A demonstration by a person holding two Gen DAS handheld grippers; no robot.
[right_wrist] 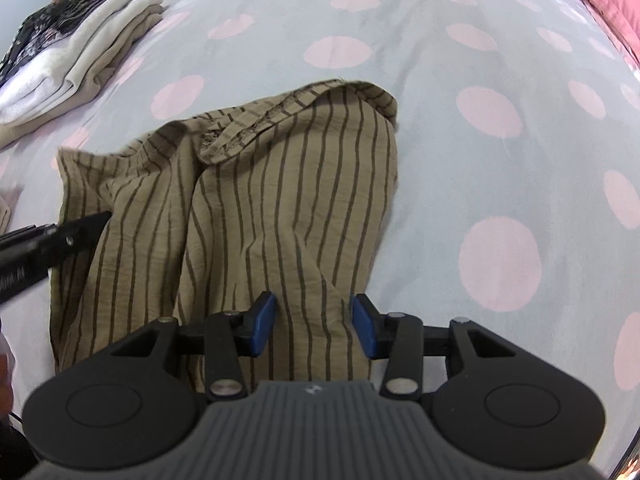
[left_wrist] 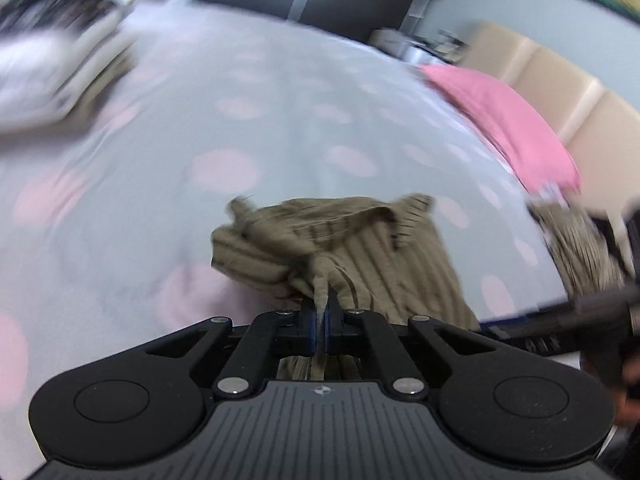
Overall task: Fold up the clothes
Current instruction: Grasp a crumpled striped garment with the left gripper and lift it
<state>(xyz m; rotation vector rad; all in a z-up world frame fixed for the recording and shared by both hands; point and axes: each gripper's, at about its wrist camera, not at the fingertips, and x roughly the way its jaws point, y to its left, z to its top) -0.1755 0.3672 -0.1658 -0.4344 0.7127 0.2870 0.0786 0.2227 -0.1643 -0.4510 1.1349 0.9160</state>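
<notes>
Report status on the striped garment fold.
Left gripper shut on striped garment. Right gripper open, fabric between pads, not pinched. Folded pile far-left, clear.

Crumpled tan striped garment, seemingly half-folded

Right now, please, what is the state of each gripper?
Left gripper: closed, pinching a fold of the striped garment.
Right gripper: open, garment between its pads, not pressed.

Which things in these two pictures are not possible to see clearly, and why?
- Left wrist view: folded clothes pile smeared by motion blur.
- Left wrist view: right gripper blurred, cut by edge.
- Right wrist view: striped garment, near end hidden under right gripper body.
- What garment: unclear.
</notes>
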